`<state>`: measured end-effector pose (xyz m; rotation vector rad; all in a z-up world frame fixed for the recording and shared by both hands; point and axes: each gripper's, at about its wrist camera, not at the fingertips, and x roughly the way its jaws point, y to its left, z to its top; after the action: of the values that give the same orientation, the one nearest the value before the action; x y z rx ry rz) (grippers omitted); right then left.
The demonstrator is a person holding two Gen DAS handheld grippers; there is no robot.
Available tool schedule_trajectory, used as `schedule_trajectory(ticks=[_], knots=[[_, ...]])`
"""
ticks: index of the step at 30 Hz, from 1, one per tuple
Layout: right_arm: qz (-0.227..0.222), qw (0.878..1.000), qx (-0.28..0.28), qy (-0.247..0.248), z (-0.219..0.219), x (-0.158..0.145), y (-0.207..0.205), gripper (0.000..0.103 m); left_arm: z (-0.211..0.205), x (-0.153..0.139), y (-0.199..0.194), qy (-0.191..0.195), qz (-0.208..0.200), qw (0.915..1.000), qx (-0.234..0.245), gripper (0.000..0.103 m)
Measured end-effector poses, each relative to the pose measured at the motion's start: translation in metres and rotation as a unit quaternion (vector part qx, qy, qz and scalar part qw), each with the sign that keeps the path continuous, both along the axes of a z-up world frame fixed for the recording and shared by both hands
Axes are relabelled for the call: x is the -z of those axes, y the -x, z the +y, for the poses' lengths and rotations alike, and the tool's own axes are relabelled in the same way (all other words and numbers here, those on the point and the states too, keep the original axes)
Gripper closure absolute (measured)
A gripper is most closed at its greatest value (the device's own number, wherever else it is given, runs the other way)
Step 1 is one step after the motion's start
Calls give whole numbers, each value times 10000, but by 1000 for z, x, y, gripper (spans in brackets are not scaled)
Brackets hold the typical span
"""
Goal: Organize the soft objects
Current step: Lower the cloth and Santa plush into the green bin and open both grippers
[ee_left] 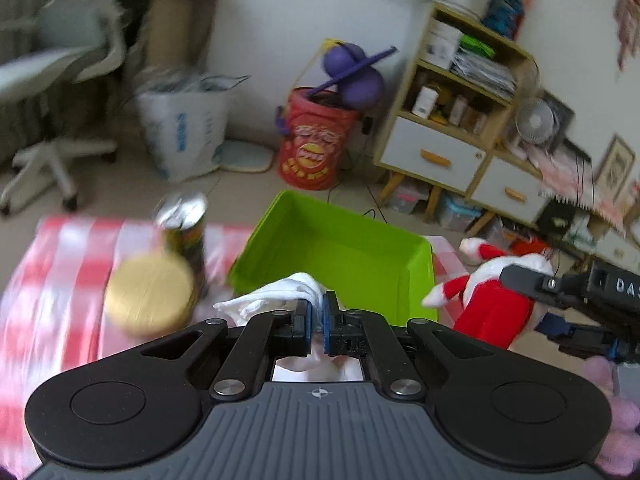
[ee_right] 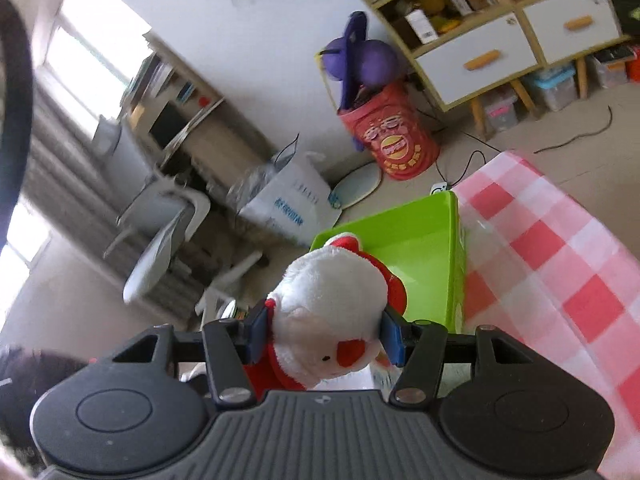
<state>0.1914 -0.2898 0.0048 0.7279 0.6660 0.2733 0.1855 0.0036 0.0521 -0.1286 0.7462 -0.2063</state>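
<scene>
The jaws of the left gripper (ee_left: 317,316) pinch a white cloth (ee_left: 280,294) fully closed and the jaws of the right gripper (ee_right: 324,336) squeeze a Santa plush (ee_right: 332,304) part-open, both near the green bin (ee_left: 352,256), so the dangling cloth may slip and fall on the table (ee_left: 60,264).

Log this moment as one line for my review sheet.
left claw: shut on white cloth | right claw: shut on Santa plush | green bin: empty, on checked tablecloth

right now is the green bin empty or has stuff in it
Empty as far as shows: the green bin's floor is bare. The white cloth and plush toy are each gripped in tongs, not in it.
</scene>
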Motion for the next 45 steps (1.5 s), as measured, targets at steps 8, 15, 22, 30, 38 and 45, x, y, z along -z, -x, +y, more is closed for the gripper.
schedule_trajectory(ticks=[8, 15, 22, 30, 38, 45], knots=[[57, 9986, 431, -287, -10, 52, -48, 71, -38, 51, -87, -880, 64, 9953, 398, 103], [-1, 9997, 230, -127, -4, 68, -63, 70, -55, 115, -115, -1986, 1012, 9731, 579, 103], [132, 9998, 106, 141, 2, 80, -68, 70, -46, 113, -110, -1944, 1553, 9666, 611, 103], [150, 9997, 72, 151, 2, 81, -68, 69, -43, 109, -102, -1635, 1979, 9644, 632, 103], [195, 9997, 134, 47, 2, 76, -65, 57, -37, 97, -87, -1216, 1352, 9812, 644, 86], [45, 9999, 149, -36, -5, 53, -52, 48, -36, 70, -68, -979, 753, 9910, 508, 61]])
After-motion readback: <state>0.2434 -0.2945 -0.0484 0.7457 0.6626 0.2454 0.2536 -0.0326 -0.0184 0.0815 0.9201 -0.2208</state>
